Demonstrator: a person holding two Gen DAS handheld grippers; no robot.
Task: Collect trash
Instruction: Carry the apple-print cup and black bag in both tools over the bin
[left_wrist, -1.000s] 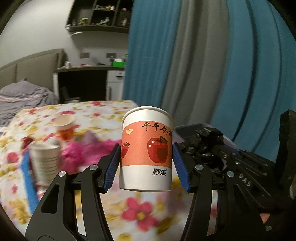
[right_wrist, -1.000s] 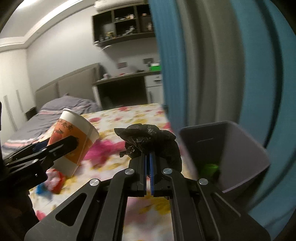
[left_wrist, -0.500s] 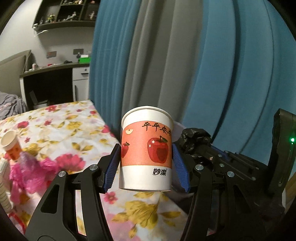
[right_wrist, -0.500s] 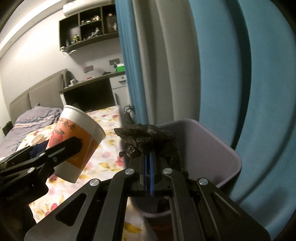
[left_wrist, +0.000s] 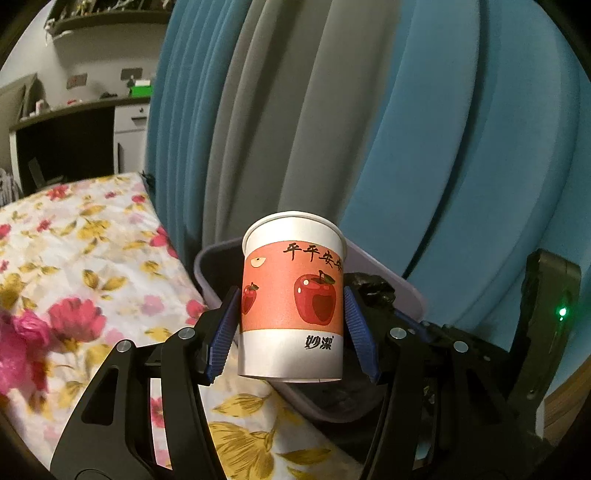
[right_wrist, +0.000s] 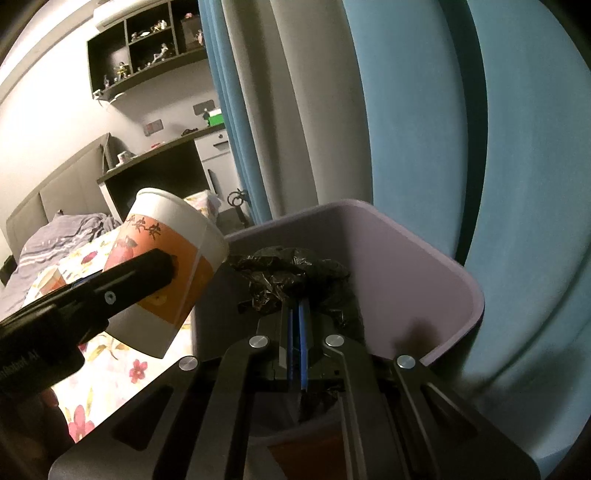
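Blue ribbed pads of the right gripper (right_wrist: 295, 325) are pressed together on a crumpled black plastic bag (right_wrist: 291, 269), which sits at the centre of the right wrist frame, directly over the open mouth of the lilac plastic bin (right_wrist: 458, 280). The bin's far wall and right rim fill the middle right of that frame, so the bag appears to be inside the rim line already; releasing it should call for little more than parting the pads.

In the left wrist view the left gripper (left_wrist: 291, 328) is clamped on the sides of a white paper cup with an orange apple-printed band (left_wrist: 291, 299), held upright at frame centre, long axis vertical. The bin's near-left rim (left_wrist: 207, 254) shows just behind and below the cup. From the right wrist view the cup lies at centre left, tilted, beside the bin's left edge and seemingly not fully over the opening; it probably needs a short shift toward the bag's side.

Blue and grey pleated curtains (left_wrist: 424, 129) stand close behind the bin, limiting room beyond it. A floral bedspread (left_wrist: 85, 258) spreads across the lower left, leaving open room on that side.
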